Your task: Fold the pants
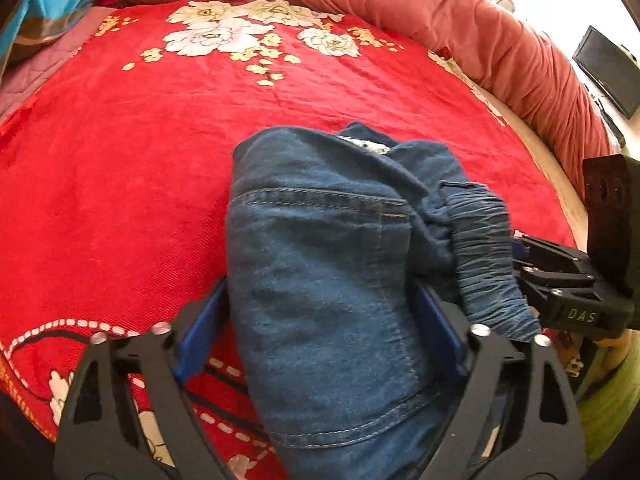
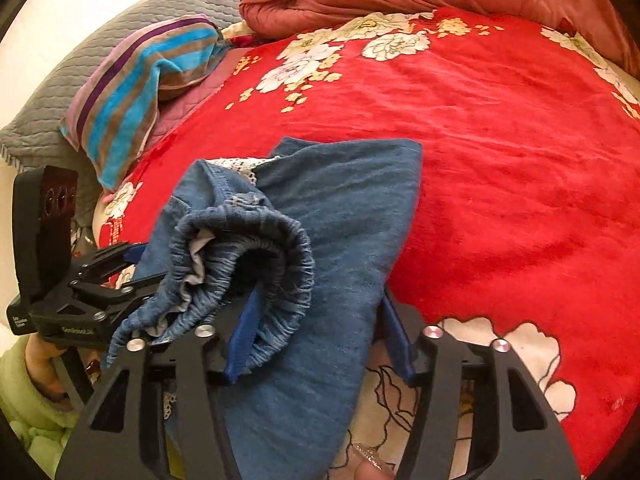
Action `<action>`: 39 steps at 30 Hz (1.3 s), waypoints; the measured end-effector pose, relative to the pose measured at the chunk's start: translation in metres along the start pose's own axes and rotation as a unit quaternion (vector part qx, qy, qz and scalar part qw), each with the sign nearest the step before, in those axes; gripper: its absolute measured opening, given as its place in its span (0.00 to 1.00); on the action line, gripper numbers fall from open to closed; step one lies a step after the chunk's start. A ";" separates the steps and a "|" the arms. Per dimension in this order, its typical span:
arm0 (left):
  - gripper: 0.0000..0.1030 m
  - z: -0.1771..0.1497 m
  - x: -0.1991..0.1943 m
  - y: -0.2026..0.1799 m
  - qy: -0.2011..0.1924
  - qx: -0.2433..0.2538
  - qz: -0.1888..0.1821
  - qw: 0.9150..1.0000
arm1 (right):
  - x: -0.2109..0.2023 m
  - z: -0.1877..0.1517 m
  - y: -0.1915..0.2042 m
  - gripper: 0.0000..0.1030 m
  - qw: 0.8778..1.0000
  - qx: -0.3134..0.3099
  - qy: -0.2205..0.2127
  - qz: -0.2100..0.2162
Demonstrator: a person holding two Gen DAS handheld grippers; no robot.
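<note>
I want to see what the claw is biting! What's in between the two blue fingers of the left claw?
The jeans. In the left wrist view, the denim fills the gap between the blue fingers of the left gripper, above the red bedspread.

The bed [image 1: 120, 200] wears a bright red blanket [image 2: 500, 160] printed with white and cream flowers. A bunched salmon-pink quilt [image 1: 400, 4] lies along its far edge. At the head a striped blue-and-brown pillow [image 2: 128, 100] rests against a grey quilted pad [image 2: 80, 60].
</note>
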State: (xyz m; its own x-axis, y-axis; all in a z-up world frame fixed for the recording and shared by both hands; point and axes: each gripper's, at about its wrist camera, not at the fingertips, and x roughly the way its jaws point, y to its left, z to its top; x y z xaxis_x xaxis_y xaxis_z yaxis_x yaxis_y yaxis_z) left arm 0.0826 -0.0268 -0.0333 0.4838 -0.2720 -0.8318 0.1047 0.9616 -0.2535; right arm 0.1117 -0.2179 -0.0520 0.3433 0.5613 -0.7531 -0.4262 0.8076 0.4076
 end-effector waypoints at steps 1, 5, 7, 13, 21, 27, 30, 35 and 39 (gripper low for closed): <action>0.70 0.001 0.000 -0.001 0.002 -0.003 0.000 1.000 | 0.000 0.000 0.002 0.41 1.000 -0.005 0.000 0.003; 0.52 0.004 -0.004 -0.004 -0.002 -0.007 -0.011 1.000 | -0.004 0.003 0.015 0.30 0.999 -0.033 -0.008 -0.002; 0.50 0.006 -0.006 -0.006 -0.004 -0.005 -0.012 1.000 | -0.007 0.005 0.020 0.28 0.999 -0.040 -0.014 -0.002; 0.48 0.014 -0.014 -0.003 -0.013 -0.014 -0.023 1.000 | -0.012 0.014 0.030 0.28 0.998 -0.059 -0.029 0.004; 0.48 0.042 -0.024 0.001 -0.046 -0.014 -0.018 0.999 | -0.014 0.046 0.039 0.28 0.996 -0.077 -0.054 0.003; 0.48 0.063 -0.022 0.011 -0.059 -0.016 -0.009 0.998 | -0.004 0.070 0.041 0.28 0.994 -0.079 -0.068 -0.009; 0.48 0.074 -0.018 0.015 -0.064 -0.015 -0.002 0.998 | 0.002 0.080 0.040 0.28 0.995 -0.076 -0.070 -0.013; 0.48 0.087 -0.014 0.020 -0.071 -0.016 0.003 0.997 | 0.010 0.094 0.038 0.28 0.994 -0.074 -0.075 -0.023; 0.48 0.092 -0.012 0.025 -0.074 -0.020 0.001 0.997 | 0.014 0.101 0.038 0.28 0.994 -0.075 -0.077 -0.030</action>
State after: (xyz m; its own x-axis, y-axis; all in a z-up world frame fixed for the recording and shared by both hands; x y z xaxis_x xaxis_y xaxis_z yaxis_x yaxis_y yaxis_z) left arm 0.1593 0.0040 0.0154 0.6064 -0.2598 -0.7516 0.0701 0.9589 -0.2749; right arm 0.1847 -0.1610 0.0050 0.4903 0.5439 -0.6810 -0.5172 0.8105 0.2750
